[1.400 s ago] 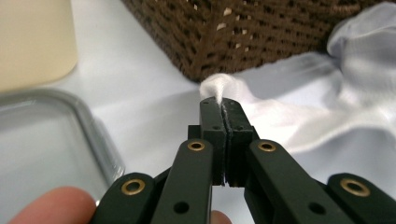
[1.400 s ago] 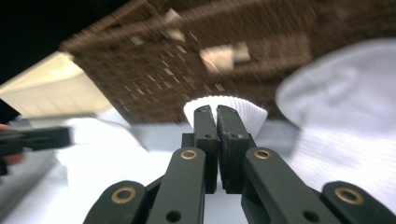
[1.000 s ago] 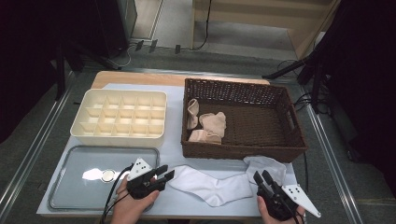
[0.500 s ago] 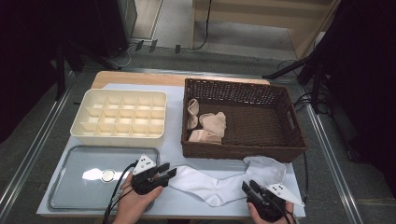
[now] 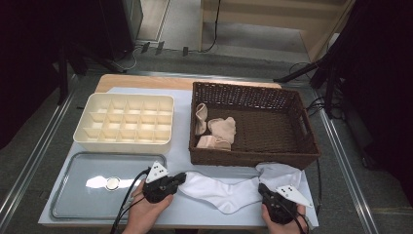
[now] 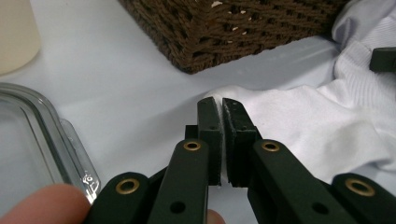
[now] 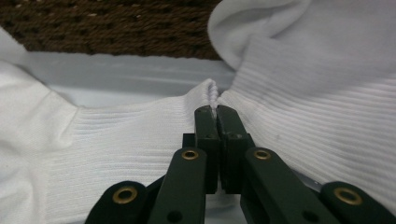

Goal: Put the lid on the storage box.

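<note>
Sock (image 5: 221, 192): flat on table, 6 o'clock of basket (image 5: 253, 158) | left gripper (image 6: 221, 105): clenched on toe end | right gripper (image 7: 215, 111): clenched on cuff fold | advice: lift both evenly, keep fabric taut, clear basket wall.

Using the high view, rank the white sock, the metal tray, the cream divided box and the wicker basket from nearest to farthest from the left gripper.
1. White sock: its toe end is clamped in the left gripper.
2. Metal tray: just to the gripper's left, at the table's front.
3. Cream divided box and wicker basket: both behind it, box back-left, basket back-right; too close to call.
</note>
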### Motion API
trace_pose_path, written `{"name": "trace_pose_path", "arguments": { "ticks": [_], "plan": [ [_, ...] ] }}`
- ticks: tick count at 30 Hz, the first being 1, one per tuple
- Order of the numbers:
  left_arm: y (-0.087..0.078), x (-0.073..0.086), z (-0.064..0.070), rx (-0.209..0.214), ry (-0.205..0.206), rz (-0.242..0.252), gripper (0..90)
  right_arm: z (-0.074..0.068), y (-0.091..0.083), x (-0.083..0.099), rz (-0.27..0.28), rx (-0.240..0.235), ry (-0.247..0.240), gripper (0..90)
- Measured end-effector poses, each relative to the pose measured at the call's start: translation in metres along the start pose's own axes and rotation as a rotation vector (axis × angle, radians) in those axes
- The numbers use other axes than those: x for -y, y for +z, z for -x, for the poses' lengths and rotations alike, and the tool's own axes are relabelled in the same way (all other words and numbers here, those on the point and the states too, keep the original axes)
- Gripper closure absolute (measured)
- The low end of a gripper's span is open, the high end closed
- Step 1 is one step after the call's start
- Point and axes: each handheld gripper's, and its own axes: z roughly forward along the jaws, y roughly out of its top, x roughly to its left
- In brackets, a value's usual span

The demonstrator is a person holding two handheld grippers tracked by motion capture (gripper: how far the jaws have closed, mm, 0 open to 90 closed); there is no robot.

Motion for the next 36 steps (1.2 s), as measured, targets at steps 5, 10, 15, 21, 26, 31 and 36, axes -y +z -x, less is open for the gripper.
{"name": "trace_pose_path", "arguments": {
  "ticks": [5, 10, 15, 21, 26, 31, 36],
  "plan": [
    [0.002, 0.000, 0.000, 0.002, -0.001, 0.000, 87.3, 0.010, 0.001, -0.001, 0.012, 0.006, 0.020, 89.0],
    [-0.001, 0.000, 0.002, 0.020, 0.003, 0.018, 69.3, 0.017, -0.015, -0.010, 0.093, -0.001, 0.078, 72.2],
    [-0.008, -0.003, -0.001, 0.023, -0.008, 0.043, 64.6, 0.039, -0.033, -0.017, 0.186, 0.128, 0.138, 62.0],
    [-0.012, -0.003, -0.003, 0.021, -0.010, 0.055, 63.6, 0.062, -0.035, -0.014, 0.210, 0.293, 0.181, 45.1],
    [-0.011, -0.001, -0.001, 0.034, 0.003, 0.044, 64.3, 0.074, -0.020, -0.006, 0.137, 0.241, 0.248, 63.0],
    [-0.011, 0.000, -0.001, 0.039, 0.012, 0.045, 65.1, 0.067, -0.030, -0.011, 0.161, 0.166, 0.268, 84.8],
    [-0.009, 0.001, -0.002, 0.041, 0.007, 0.040, 65.4, 0.041, -0.056, -0.025, 0.243, 0.085, 0.260, 85.9]
  ]
}}
